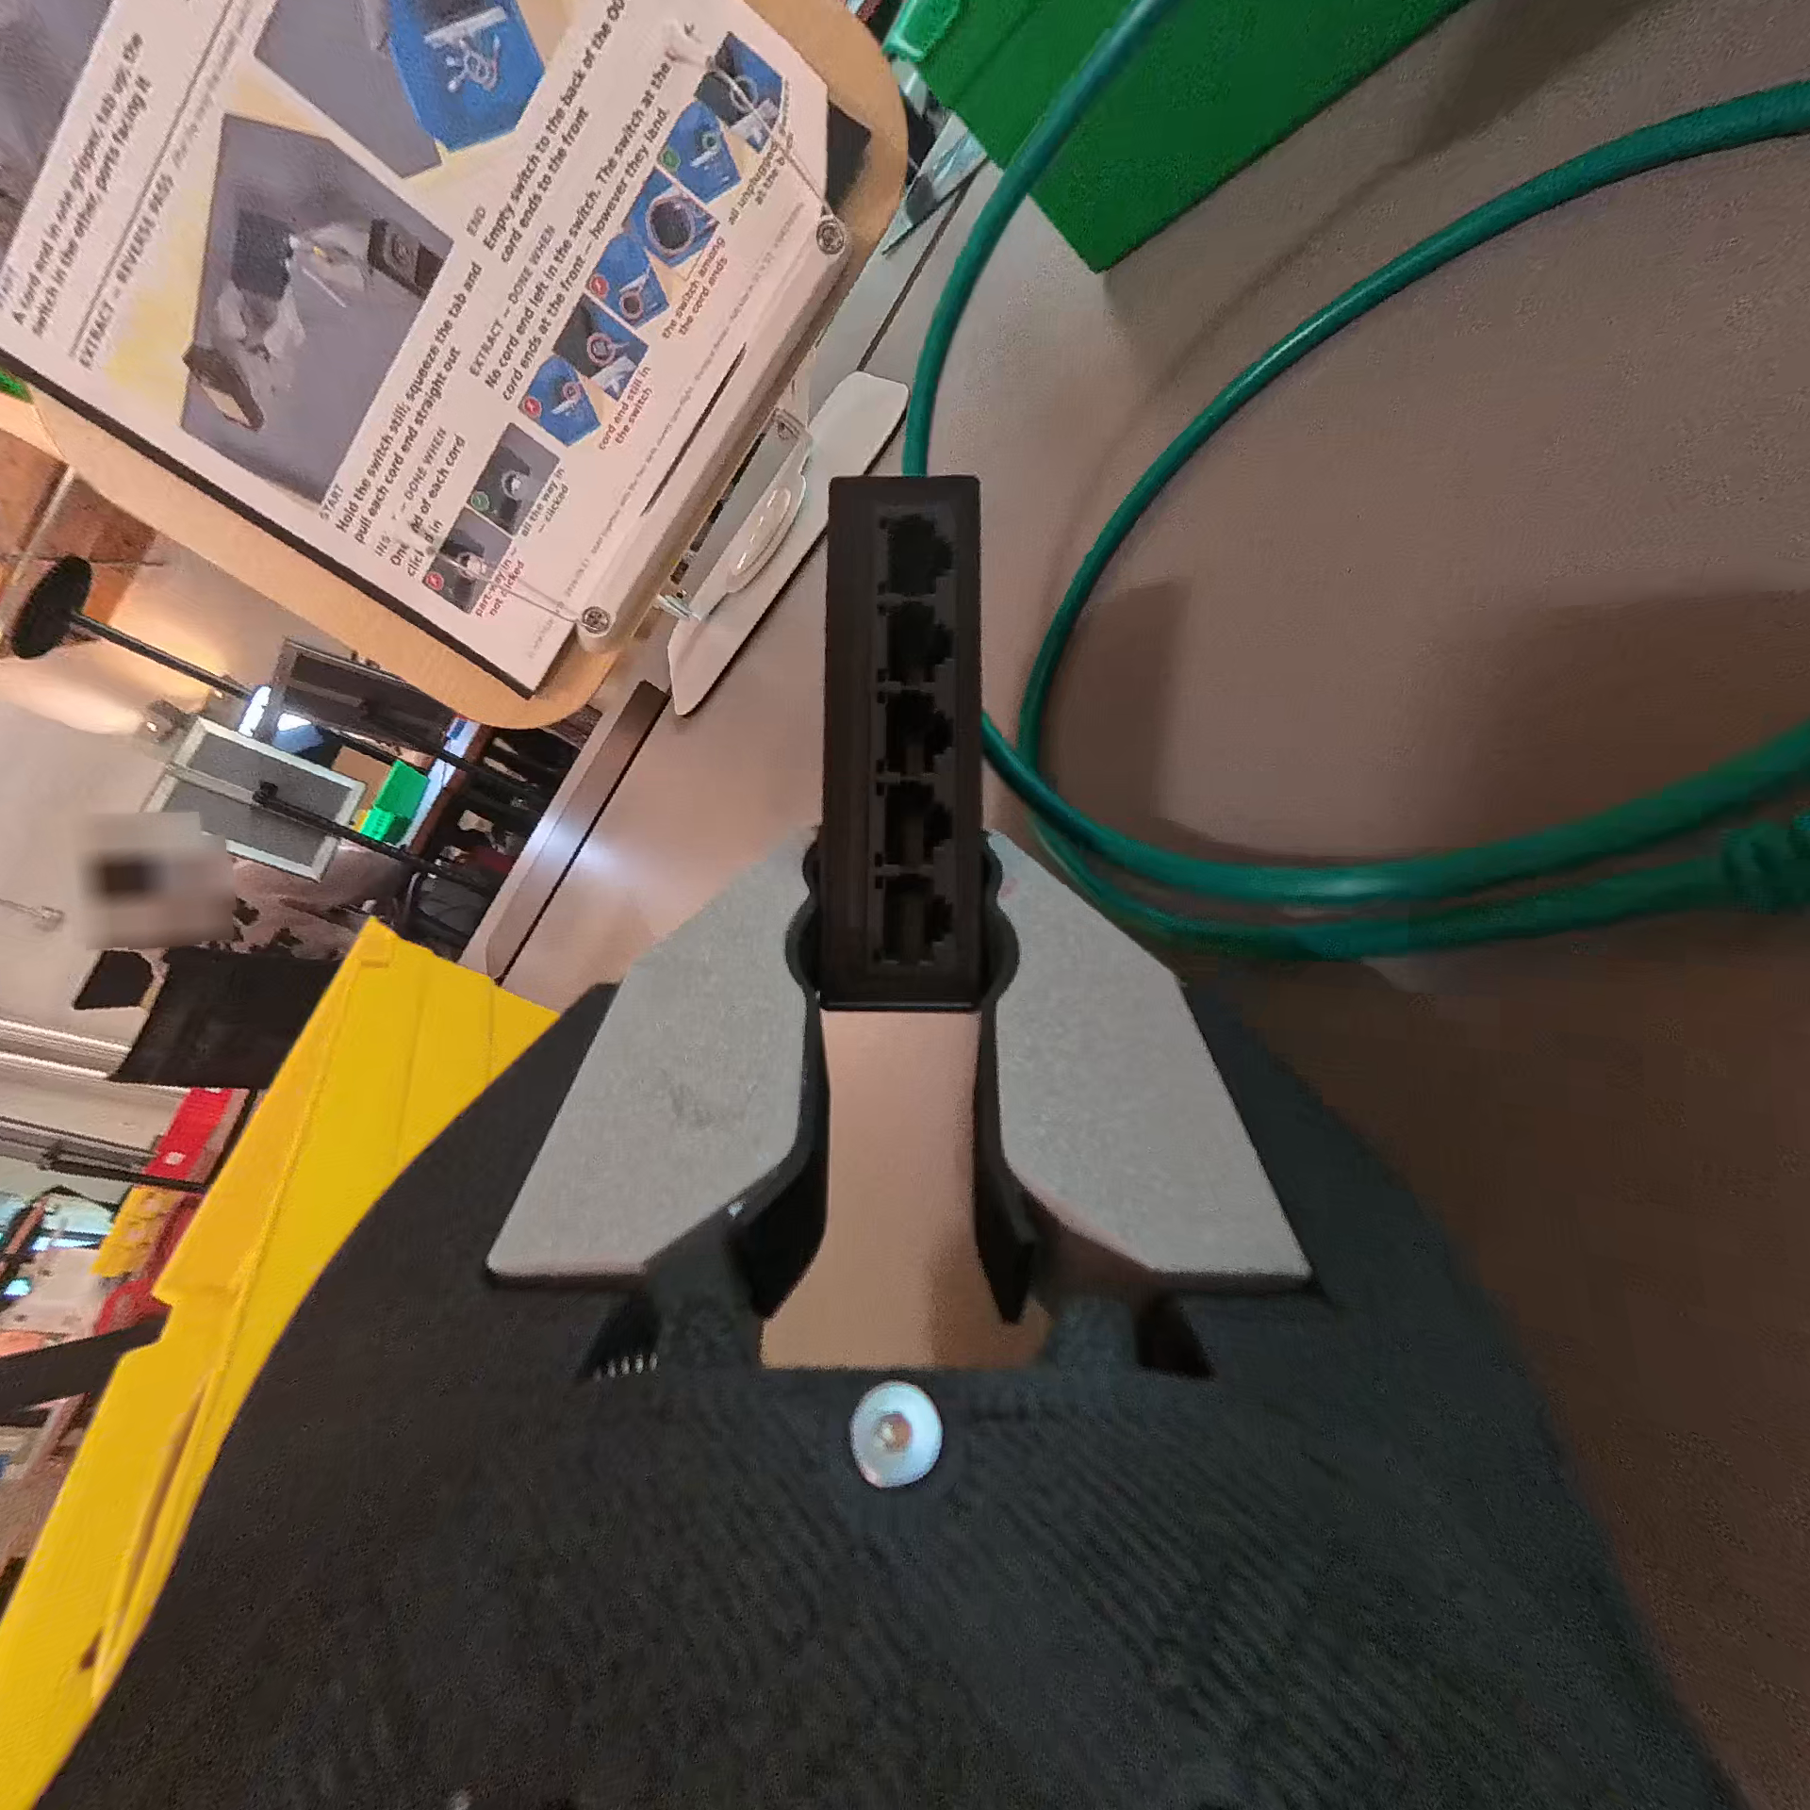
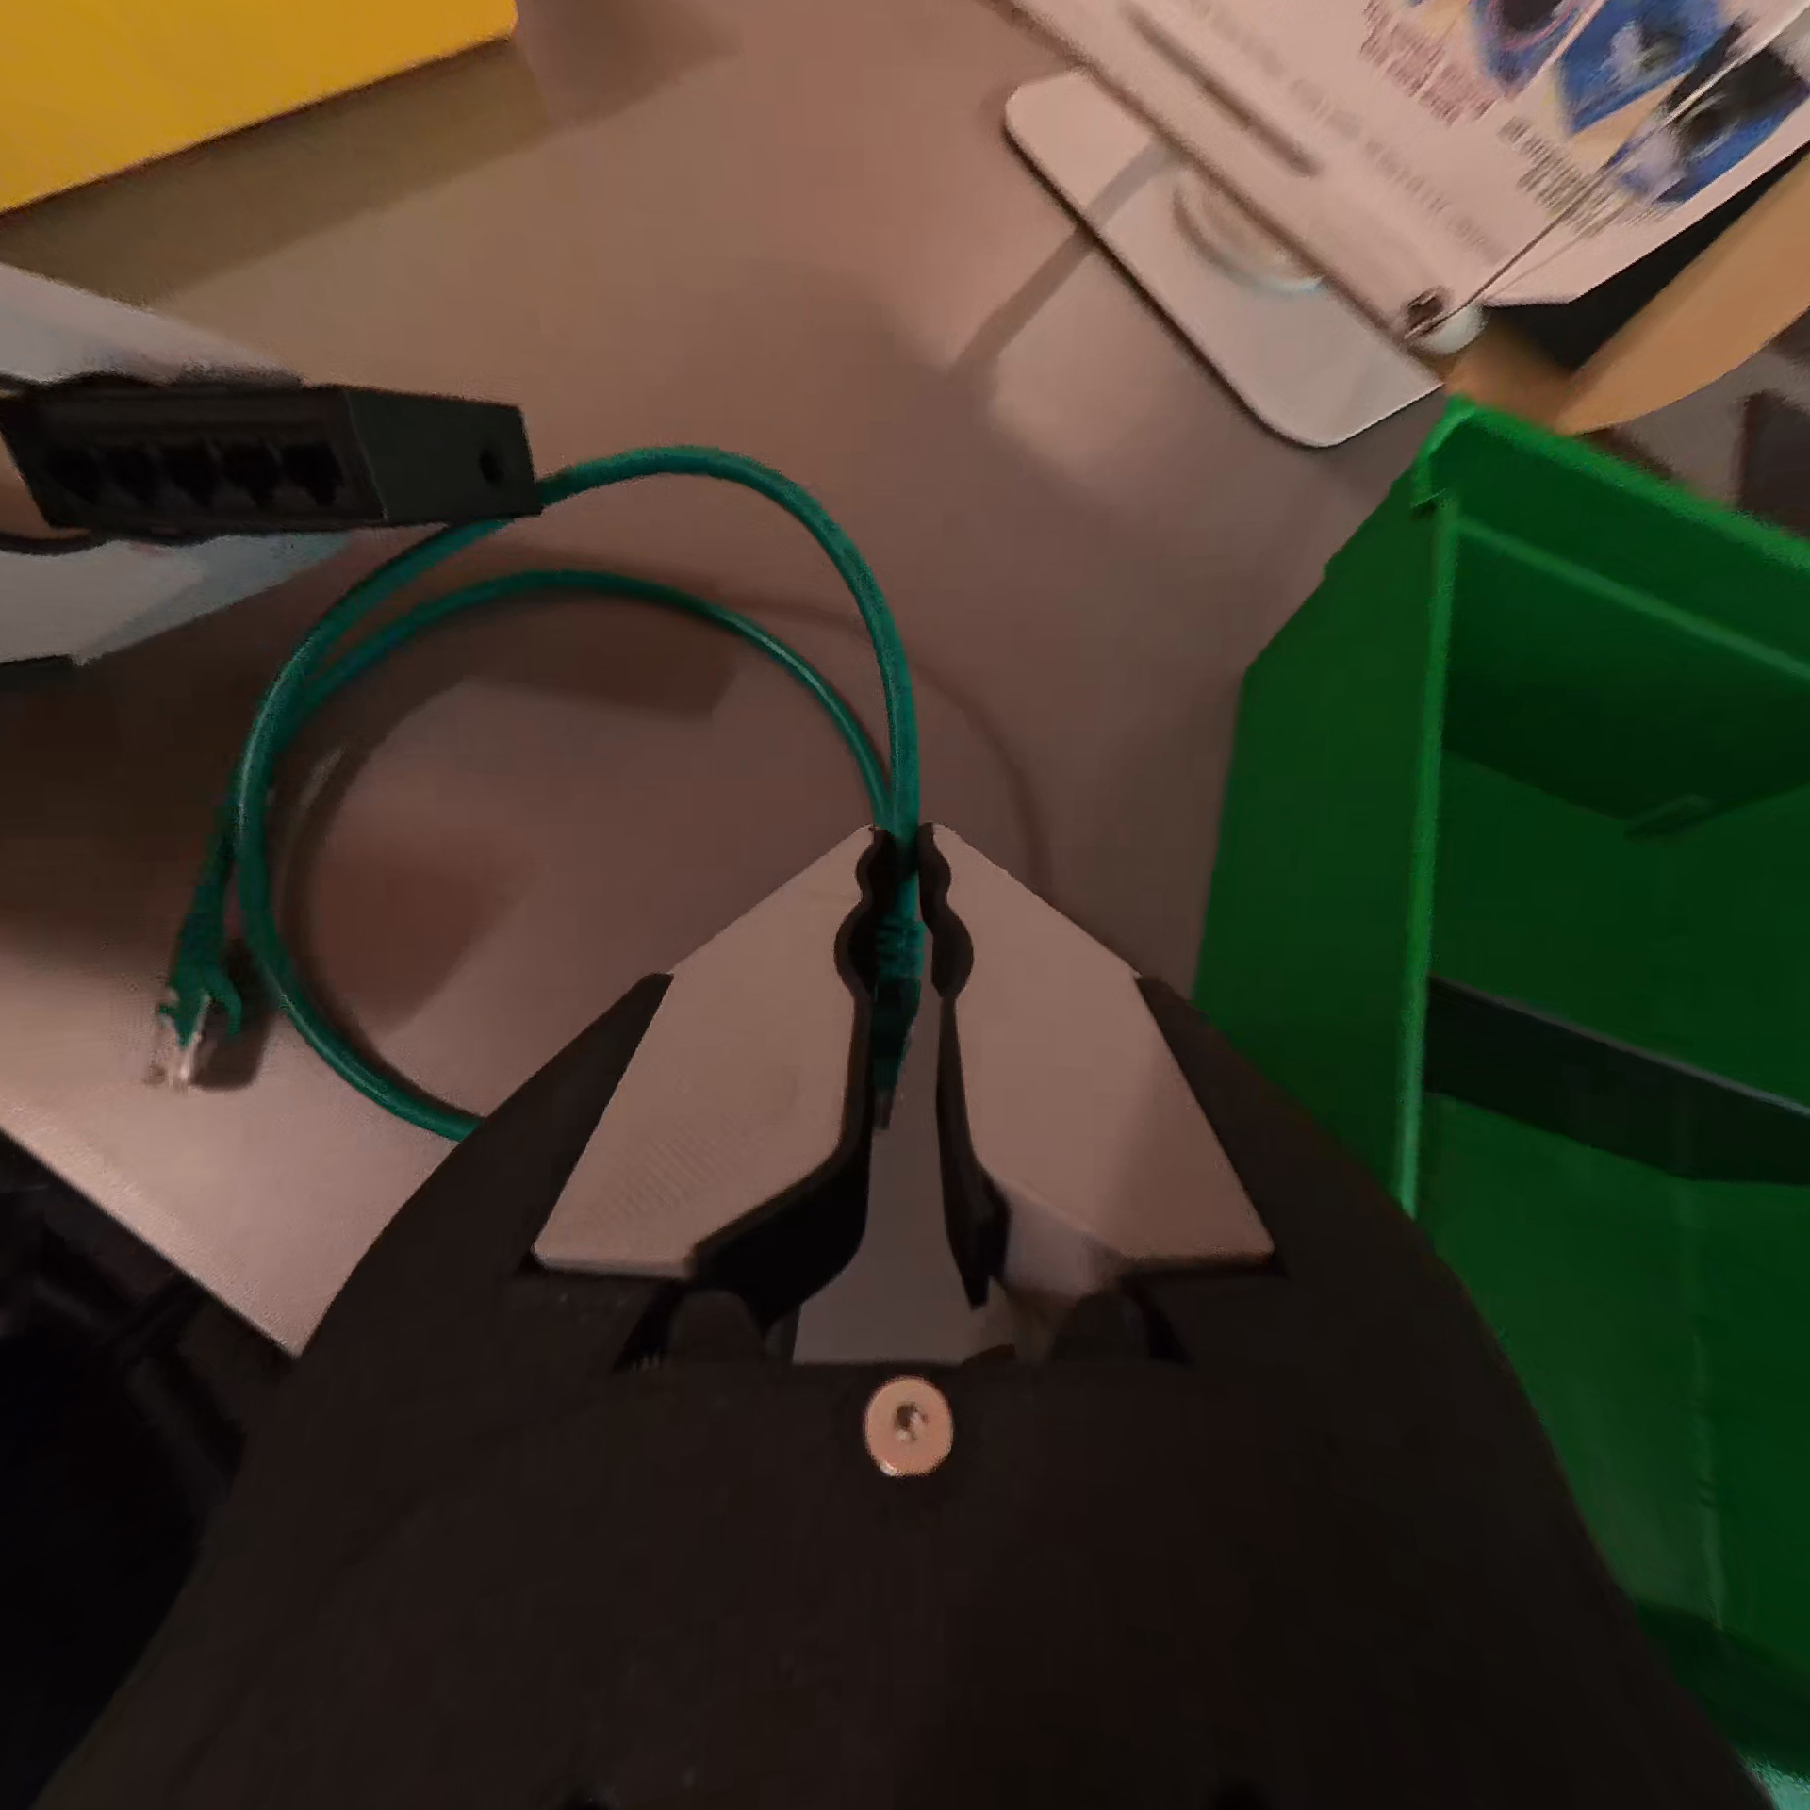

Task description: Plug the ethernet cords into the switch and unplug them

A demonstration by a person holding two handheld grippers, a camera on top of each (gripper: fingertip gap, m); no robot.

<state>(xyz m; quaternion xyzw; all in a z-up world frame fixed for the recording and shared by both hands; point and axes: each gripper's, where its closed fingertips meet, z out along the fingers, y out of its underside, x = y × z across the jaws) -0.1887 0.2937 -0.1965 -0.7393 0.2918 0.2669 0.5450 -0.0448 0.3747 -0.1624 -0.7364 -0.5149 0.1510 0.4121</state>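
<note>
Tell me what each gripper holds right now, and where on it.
Left gripper clamps the black switch at one end, ports empty. Right gripper pinches the green ethernet cord at the boot just behind one plug.

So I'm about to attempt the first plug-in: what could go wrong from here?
1. The right gripper pinches the green cord with its plug pointing back toward the camera, away from the switch; it needs regripping.
2. The left gripper holds only the switch's end, so pushing may pivot it.
</note>
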